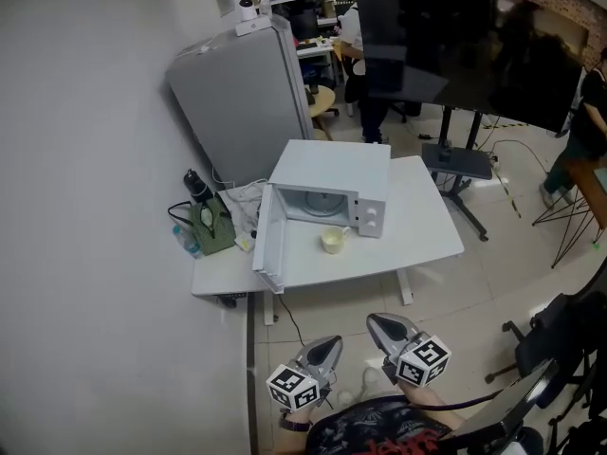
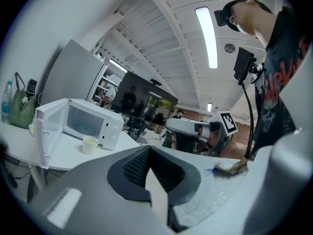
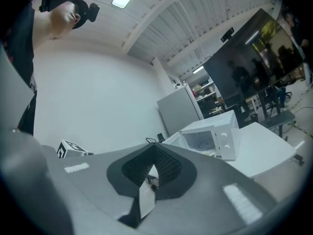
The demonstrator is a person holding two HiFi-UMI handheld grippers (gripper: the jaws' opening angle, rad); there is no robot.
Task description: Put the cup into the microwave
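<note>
Grey left gripper [image 1: 330, 344] and right gripper [image 1: 377, 320] are squeezed shut, empty. Little pale yellow cup [image 1: 332, 241] sits on the white table [image 1: 427, 226] by the open white microwave [image 1: 332, 192]. Reaching it comes first.

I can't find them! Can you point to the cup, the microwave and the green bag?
cup [image 1: 332, 241], head view, its open top.
microwave [image 1: 334, 167], head view, its white top panel.
green bag [image 1: 212, 229], head view, its front side.
</note>
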